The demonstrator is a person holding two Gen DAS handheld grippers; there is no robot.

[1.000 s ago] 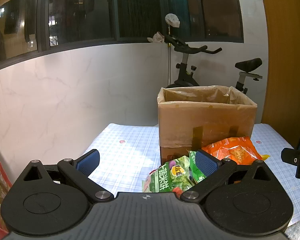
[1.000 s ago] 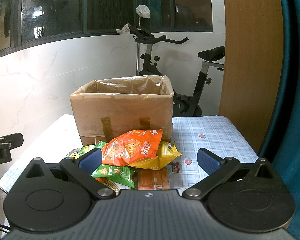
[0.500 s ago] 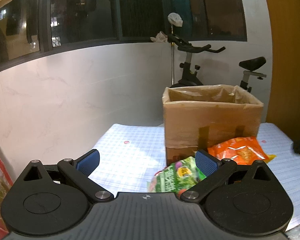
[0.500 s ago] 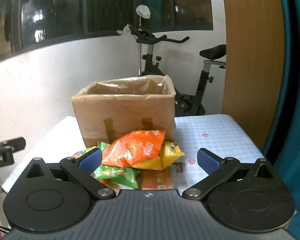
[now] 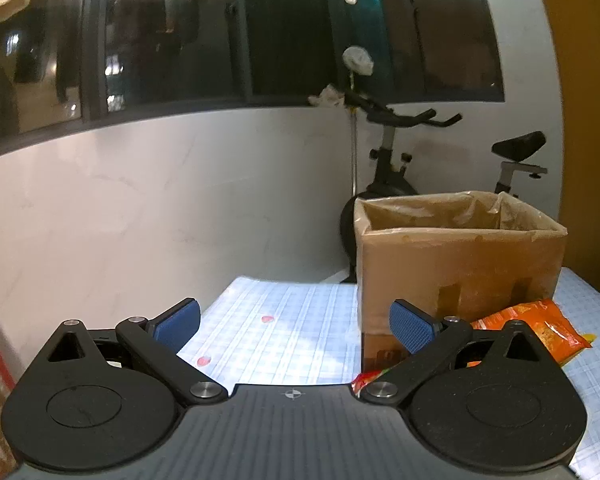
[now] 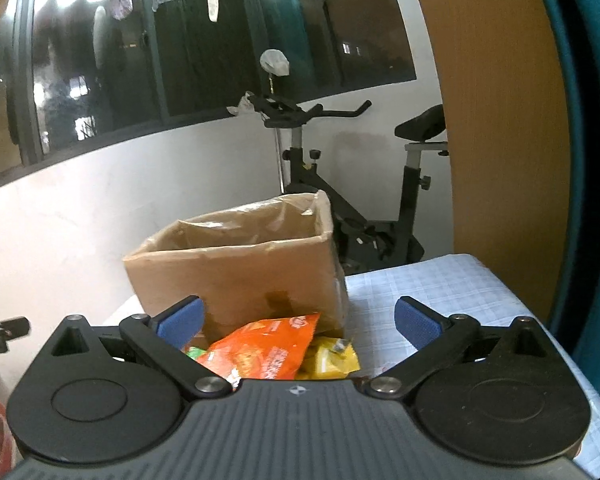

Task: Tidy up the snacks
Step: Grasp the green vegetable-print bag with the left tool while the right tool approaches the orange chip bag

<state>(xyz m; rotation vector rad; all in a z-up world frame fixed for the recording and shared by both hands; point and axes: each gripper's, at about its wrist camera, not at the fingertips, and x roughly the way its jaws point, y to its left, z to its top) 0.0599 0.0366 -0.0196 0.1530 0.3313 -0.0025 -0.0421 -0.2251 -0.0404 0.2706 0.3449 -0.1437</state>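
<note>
Snacks lay heaped on the checked tablecloth (image 5: 292, 340) against the near wall of the cardboard box (image 5: 456, 280), none inside it so far as the views showed.

Left gripper (image 5: 294, 320): released, blue pads wide apart, nothing between them. A second before, the green packet and the pile sat low centre in its view; here only a red packet corner (image 5: 362, 378) showed beside the body, and the orange bag (image 5: 536, 326) sat off right. The gripper had swung left, away from the pile.

Right gripper (image 6: 298, 318): also released, empty. The orange bag (image 6: 264, 352) and yellow packet (image 6: 332, 356) sat lower and nearer than before, partly hidden under the body. It had closed on the pile and tilted up.

Judgement: sorting not begun; the right gripper looked better placed for a first pick, likely the orange bag on top.
</note>
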